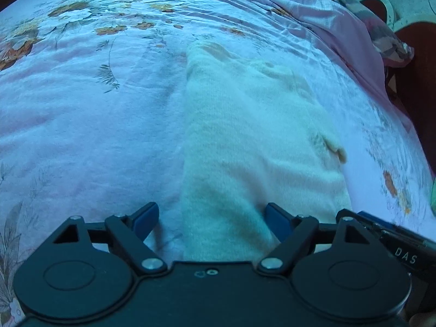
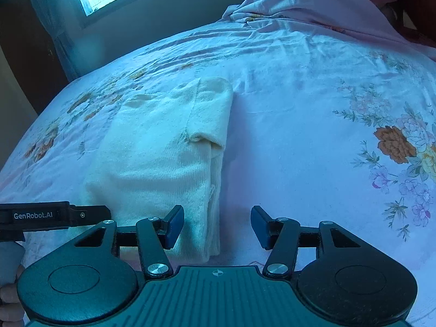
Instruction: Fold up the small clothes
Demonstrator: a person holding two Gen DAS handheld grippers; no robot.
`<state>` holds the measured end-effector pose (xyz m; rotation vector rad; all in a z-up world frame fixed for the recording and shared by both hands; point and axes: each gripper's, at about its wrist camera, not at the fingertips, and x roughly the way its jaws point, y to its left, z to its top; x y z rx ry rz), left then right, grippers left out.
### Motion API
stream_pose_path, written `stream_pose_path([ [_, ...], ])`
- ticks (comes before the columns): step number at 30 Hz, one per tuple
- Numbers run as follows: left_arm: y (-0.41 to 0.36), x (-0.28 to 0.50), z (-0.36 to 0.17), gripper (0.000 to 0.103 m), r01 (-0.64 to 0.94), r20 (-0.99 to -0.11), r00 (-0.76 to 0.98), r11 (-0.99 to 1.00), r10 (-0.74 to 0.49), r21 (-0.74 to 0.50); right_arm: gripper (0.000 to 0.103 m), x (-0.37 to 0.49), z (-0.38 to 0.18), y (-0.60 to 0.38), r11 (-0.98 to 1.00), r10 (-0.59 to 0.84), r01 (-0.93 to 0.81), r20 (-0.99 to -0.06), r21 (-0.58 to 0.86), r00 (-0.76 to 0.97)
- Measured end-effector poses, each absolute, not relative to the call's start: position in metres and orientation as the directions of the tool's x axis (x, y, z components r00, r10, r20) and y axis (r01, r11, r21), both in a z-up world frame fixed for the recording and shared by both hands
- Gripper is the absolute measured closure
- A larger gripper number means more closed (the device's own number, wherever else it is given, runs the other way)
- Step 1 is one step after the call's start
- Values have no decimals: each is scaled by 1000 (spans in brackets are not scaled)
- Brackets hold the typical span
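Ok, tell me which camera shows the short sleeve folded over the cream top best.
The right wrist view: the sleeve lies whole across the cream top, with its open cuff clear. The left wrist view shows only a small flap of the sleeve at the top's right edge.

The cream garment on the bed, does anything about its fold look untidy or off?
Mostly neat. The cream garment lies folded lengthwise on the floral bedsheet, but a small flap on its right side curls up instead of lying flat.
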<state>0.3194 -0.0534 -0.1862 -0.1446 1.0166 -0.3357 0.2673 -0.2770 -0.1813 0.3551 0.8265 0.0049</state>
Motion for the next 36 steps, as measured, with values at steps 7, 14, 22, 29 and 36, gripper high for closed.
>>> stream_pose_path([
  [7,-52,342,-189,19,206,-807,467,932,-361,-298,49,292,-185,-281,925,191,121,-714,361,674],
  [14,-65,360,-194,10,236,-803,469,928,-368,-288,46,324,-190,-290,902,237,120,-708,415,666],
  [22,-74,376,-199,15,261,-788,459,910,-410,-322,38,347,-200,-295,866,289,124,-687,484,667],
  [29,-75,386,-203,34,267,-770,437,884,-465,-383,56,362,-207,-299,837,320,131,-670,531,670],
  [36,-76,393,-208,31,260,-766,412,870,-493,-419,56,370,-215,-302,819,337,139,-662,557,669],
])
